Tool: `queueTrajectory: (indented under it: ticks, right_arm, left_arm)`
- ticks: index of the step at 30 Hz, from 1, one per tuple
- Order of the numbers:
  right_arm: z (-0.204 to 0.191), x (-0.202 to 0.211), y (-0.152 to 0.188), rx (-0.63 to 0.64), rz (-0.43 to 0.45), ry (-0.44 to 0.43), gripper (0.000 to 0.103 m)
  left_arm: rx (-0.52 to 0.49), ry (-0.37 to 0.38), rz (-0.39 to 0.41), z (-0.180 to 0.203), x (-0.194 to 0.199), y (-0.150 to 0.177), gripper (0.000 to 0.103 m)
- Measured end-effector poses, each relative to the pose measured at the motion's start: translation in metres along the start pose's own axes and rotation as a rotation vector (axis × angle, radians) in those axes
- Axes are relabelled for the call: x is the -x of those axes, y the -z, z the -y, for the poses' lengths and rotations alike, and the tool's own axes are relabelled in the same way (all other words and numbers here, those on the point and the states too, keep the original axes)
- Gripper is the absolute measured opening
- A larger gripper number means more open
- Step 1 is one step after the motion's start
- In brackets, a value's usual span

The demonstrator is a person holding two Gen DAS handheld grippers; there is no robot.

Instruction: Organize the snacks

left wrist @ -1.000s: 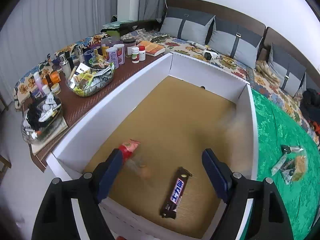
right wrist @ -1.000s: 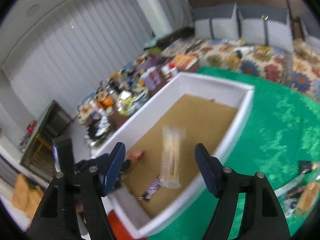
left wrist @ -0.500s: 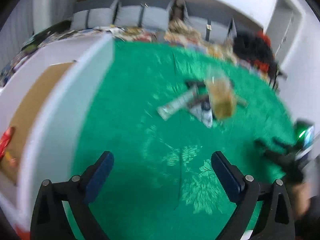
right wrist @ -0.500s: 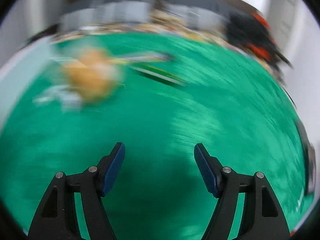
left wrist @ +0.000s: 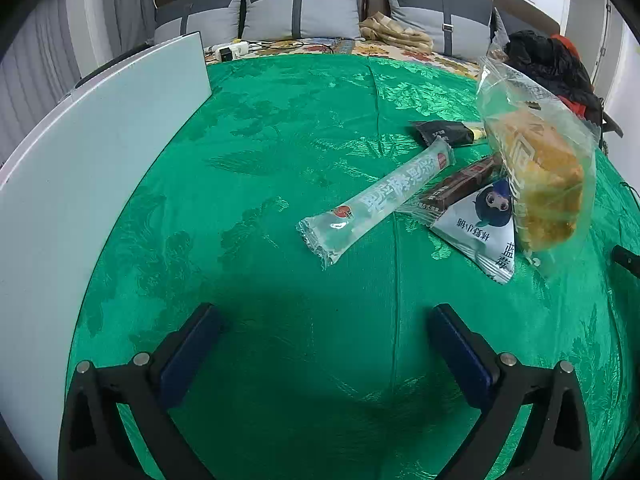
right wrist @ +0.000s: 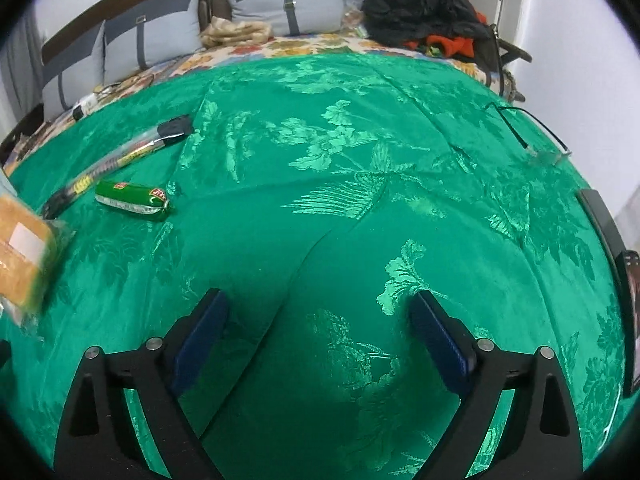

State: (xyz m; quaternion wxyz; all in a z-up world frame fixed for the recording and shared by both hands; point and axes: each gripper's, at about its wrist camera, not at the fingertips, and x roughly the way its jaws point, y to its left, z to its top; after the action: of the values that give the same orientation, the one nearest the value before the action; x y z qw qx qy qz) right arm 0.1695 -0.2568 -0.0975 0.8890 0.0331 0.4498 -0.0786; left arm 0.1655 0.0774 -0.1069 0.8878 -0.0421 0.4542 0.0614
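In the left wrist view my left gripper (left wrist: 324,316) hovers low over the green cloth (left wrist: 280,140), its jaws opening with nothing between them. Ahead to the right lies a snack pile: a long pale packet (left wrist: 380,200), a brown bar (left wrist: 460,180), a white triangular packet (left wrist: 480,236), a black packet (left wrist: 444,132) and a clear bag of yellow cake (left wrist: 536,176). The white box wall (left wrist: 80,160) stands at the left. My right gripper (right wrist: 318,300) is also opening and empty over the cloth. Far to its left lie a green packet (right wrist: 132,198), a long clear packet (right wrist: 120,156) and the cake bag (right wrist: 20,256).
Grey pillows (left wrist: 300,8) line the headboard behind the cloth. A heap of black and orange clothes (right wrist: 424,8) lies at the back right. A power strip (left wrist: 230,50) sits past the box, a thin black cable (right wrist: 516,124) crosses the cloth, and a dark device (right wrist: 624,292) rests at the right edge.
Both grippers swung away from the white box, where snacks were dropping, and came down over the green cloth. Both pairs of jaws now stand wider.
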Motion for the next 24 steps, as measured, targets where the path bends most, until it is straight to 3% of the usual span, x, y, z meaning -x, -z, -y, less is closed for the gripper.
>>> queueTrajectory:
  ticks: [24]
  right_arm:
    - [0.0029, -0.0028, 0.0002, 0.0, -0.001, -0.002, 0.096]
  left_arm:
    - [-0.001, 0.0, 0.0, 0.0005, -0.0004, -0.0001, 0.103]
